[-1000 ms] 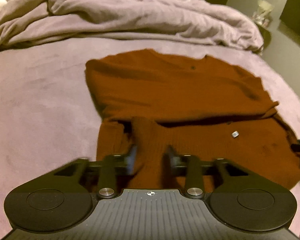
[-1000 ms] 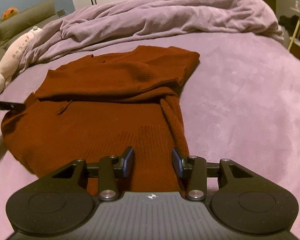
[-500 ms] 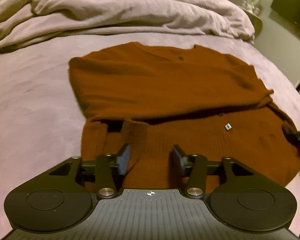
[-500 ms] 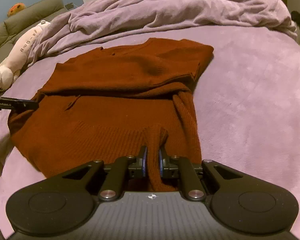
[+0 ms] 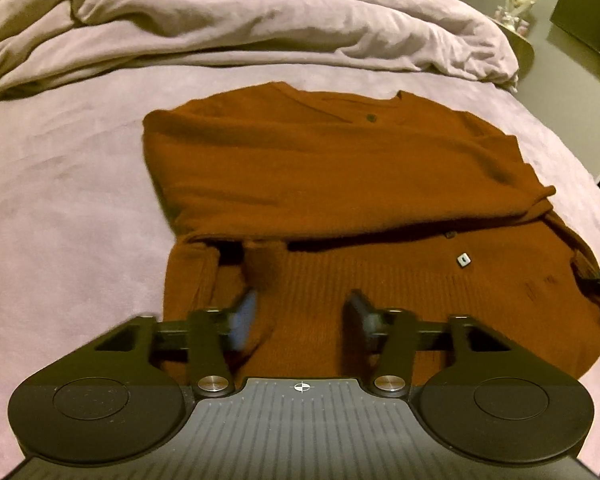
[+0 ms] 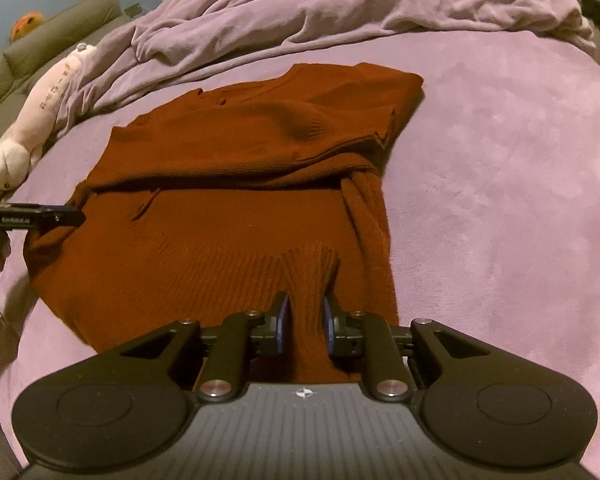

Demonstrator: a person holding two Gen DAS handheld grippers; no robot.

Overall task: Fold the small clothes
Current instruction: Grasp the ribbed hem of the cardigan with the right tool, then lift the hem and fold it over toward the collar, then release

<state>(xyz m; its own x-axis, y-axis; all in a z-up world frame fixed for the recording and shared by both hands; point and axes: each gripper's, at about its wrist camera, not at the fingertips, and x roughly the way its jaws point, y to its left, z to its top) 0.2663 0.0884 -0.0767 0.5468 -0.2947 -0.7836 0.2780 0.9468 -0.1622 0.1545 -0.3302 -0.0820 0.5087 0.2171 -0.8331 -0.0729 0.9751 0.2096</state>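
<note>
Left wrist view: the rust sweater (image 5: 340, 184) lies flat on the purple bed (image 5: 60, 200), sleeves folded in across the body, so the side folds look done and the hem-to-collar fold is left. The left gripper (image 5: 300, 316) sits at the hem, its fingers closing with knit between them, not yet pinched.

Right wrist view: the right gripper (image 6: 304, 320) straddles a raised ridge of hem; its fingers are easing apart, pads still touching the bunched cloth.
</note>
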